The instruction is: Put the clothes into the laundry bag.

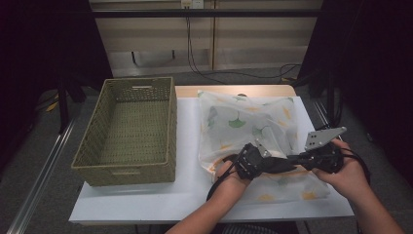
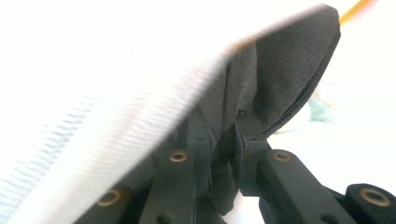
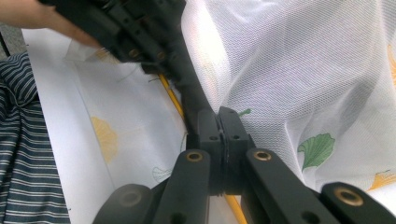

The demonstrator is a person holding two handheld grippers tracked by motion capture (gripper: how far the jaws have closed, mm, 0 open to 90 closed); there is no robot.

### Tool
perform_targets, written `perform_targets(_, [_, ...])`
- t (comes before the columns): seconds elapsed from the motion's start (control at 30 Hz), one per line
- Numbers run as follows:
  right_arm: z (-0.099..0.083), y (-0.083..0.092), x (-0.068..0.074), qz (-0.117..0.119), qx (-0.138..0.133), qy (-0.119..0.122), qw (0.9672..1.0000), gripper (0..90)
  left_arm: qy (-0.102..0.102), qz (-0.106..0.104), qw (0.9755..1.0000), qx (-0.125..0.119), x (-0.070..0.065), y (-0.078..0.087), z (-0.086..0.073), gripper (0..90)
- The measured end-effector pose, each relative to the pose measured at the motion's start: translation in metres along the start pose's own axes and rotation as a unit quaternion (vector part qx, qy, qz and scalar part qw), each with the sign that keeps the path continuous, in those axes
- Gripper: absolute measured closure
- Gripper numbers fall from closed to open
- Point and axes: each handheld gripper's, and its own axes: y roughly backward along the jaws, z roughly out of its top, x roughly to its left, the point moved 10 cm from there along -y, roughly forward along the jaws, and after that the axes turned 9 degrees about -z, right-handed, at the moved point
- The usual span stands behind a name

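A pillow in a white case printed with green and yellow leaves lies on the right half of the white table. Both grippers meet tip to tip at its near edge. My left gripper points right. In the left gripper view, my left gripper has its jaws pinched on a dark, shadowed fold of the case fabric. My right gripper points left. In the right gripper view, my right gripper has its jaws pressed together on the case's yellow-piped edge, with one of the left gripper's fingers reaching right up to them.
An empty woven olive basket stands on the table's left half, a hand's width from the pillow. A strip of bare table runs between them and along the front edge. Striped clothing sits at the table's near side.
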Motion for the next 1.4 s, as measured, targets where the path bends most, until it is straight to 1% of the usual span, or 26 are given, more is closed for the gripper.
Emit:
perform_targets(0.07, [0.0,0.0,0.0,0.001,0.0,-0.001,1.0,90.0,-0.003,0.007,1.0,-0.006,0.006,0.001,0.003,79.8])
perform_targets(0.17, [0.001,0.0,0.001,0.006,-0.004,0.002,1.0,90.0,0.005,0.017,0.9997,-0.015,0.016,0.0,0.007,79.8])
perform_targets(0.23, [0.001,0.0,0.002,0.009,-0.004,0.003,0.9999,90.0,0.011,0.017,0.9997,-0.013,0.021,-0.002,0.007,79.7])
perform_targets(0.27, [0.001,0.0,0.001,0.0,-0.001,0.003,1.0,90.0,0.014,0.014,0.9997,-0.016,0.021,-0.002,0.007,79.5])
perform_targets(0.37, [0.001,-0.001,0.001,0.0,0.0,0.003,1.0,90.0,0.016,-0.005,0.9997,-0.016,0.016,-0.004,0.005,75.3])
perform_targets(0.4, [0.0,-0.001,0.001,0.001,0.0,0.002,1.0,90.0,0.017,-0.016,0.9996,-0.017,0.013,-0.003,0.004,71.0])
perform_targets(0.53, [0.0,-0.001,0.001,0.007,-0.002,0.001,1.0,90.0,0.017,-0.032,0.9991,-0.021,0.004,0.002,0.002,58.0])
perform_targets(0.57, [0.0,-0.001,0.001,0.007,-0.002,0.002,1.0,90.0,0.014,-0.032,0.9993,-0.013,0.003,0.006,0.001,57.2])
perform_targets(0.6, [0.0,-0.001,0.001,0.008,-0.001,0.001,1.0,90.0,0.012,-0.037,0.999,-0.022,0.002,0.008,0.002,55.6])
perform_targets(0.63, [-0.001,-0.001,0.001,0.008,0.0,0.002,1.0,90.0,0.012,-0.04,0.999,-0.015,0.0,0.012,0.0,54.9])
perform_targets(0.77, [-0.001,0.001,0.0,0.002,0.003,0.0,1.0,90.0,0.002,-0.059,0.9982,-0.012,-0.007,0.025,-0.005,51.8])
perform_targets(0.83, [0.001,0.001,0.001,0.009,-0.001,-0.001,1.0,90.0,-0.004,-0.06,0.9981,-0.009,-0.009,0.031,-0.008,51.4])
perform_targets(0.87, [0.0,0.001,0.0,0.003,0.002,0.001,1.0,90.0,-0.007,-0.065,0.9978,-0.012,-0.01,0.034,-0.009,50.7])
perform_targets(0.9, [0.001,0.0,0.0,0.0,0.003,0.003,1.0,90.0,-0.01,-0.061,0.998,-0.009,-0.01,0.037,-0.012,49.8])
perform_targets(0.97, [0.001,-0.001,0.002,0.009,0.002,0.004,0.9999,90.0,-0.011,-0.058,0.9982,-0.01,-0.01,0.043,-0.016,49.4])
perform_targets(1.0, [0.0,-0.001,0.001,0.0,0.008,0.004,1.0,90.0,-0.015,-0.053,0.9985,-0.007,-0.009,0.047,-0.018,49.4])
perform_targets(1.03, [0.0,-0.002,0.002,0.003,0.009,0.002,1.0,90.0,-0.016,-0.051,0.9985,-0.01,-0.008,0.051,-0.02,49.1])
perform_targets(1.1, [0.0,-0.003,0.003,0.012,0.005,0.002,0.9999,90.0,-0.019,-0.04,0.999,-0.002,-0.005,0.06,-0.025,49.2])
perform_targets(1.13, [0.0,-0.003,0.002,0.011,0.004,0.002,0.9999,90.0,-0.015,-0.04,0.9991,-0.009,-0.004,0.063,-0.026,48.9])
perform_targets(1.17, [0.001,-0.004,0.003,0.012,0.005,0.003,0.9999,90.0,-0.018,-0.033,0.9993,0.001,-0.001,0.067,-0.03,48.6])
perform_targets(1.23, [0.001,-0.005,0.004,0.014,0.006,0.002,0.9999,90.0,-0.011,-0.03,0.9995,-0.008,0.002,0.072,-0.034,48.1])
perform_targets(1.27, [0.002,-0.005,0.003,0.014,0.003,0.006,0.9999,90.0,-0.012,-0.026,0.9996,-0.002,0.005,0.075,-0.037,48.0])
perform_targets(1.3, [0.002,-0.005,0.002,0.008,0.006,0.005,0.9999,90.0,-0.008,-0.027,0.9996,-0.009,0.006,0.077,-0.038,47.8])
perform_targets(1.33, [0.003,-0.004,0.002,0.005,0.005,0.001,1.0,90.0,-0.006,-0.026,0.9996,-0.006,0.007,0.079,-0.04,47.0])
perform_targets(1.37, [0.005,-0.004,0.003,0.014,-0.002,0.001,0.9999,89.4,-0.005,-0.026,0.9996,-0.003,0.009,0.08,-0.043,46.9])
perform_targets(1.4, [0.005,-0.004,0.001,0.006,-0.001,0.0,1.0,87.5,-0.002,-0.023,0.9997,0.001,0.01,0.081,-0.045,46.9])
